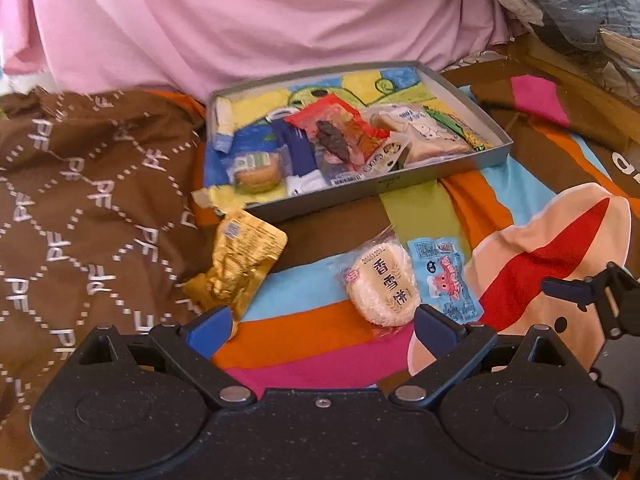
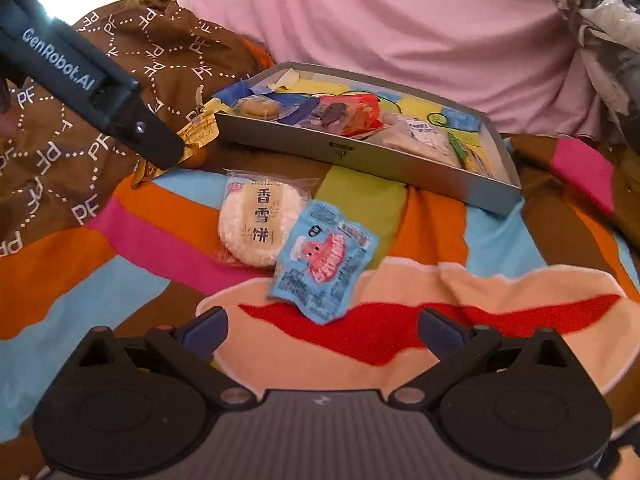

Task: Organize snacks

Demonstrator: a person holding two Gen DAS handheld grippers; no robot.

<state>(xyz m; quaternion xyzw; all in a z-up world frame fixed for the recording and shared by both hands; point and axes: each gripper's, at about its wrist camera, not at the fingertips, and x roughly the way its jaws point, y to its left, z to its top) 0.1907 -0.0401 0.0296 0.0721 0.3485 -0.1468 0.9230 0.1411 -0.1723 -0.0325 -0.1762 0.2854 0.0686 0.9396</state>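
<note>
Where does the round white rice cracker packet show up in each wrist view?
Left wrist view: the rice cracker packet lies lower centre-right on the striped blanket, just beyond the open left gripper.
Right wrist view: it sits centre-left, ahead of the open right gripper.
Shared landmark: the blue crab-print packet touches its right side, and the grey snack tray is behind.
</note>
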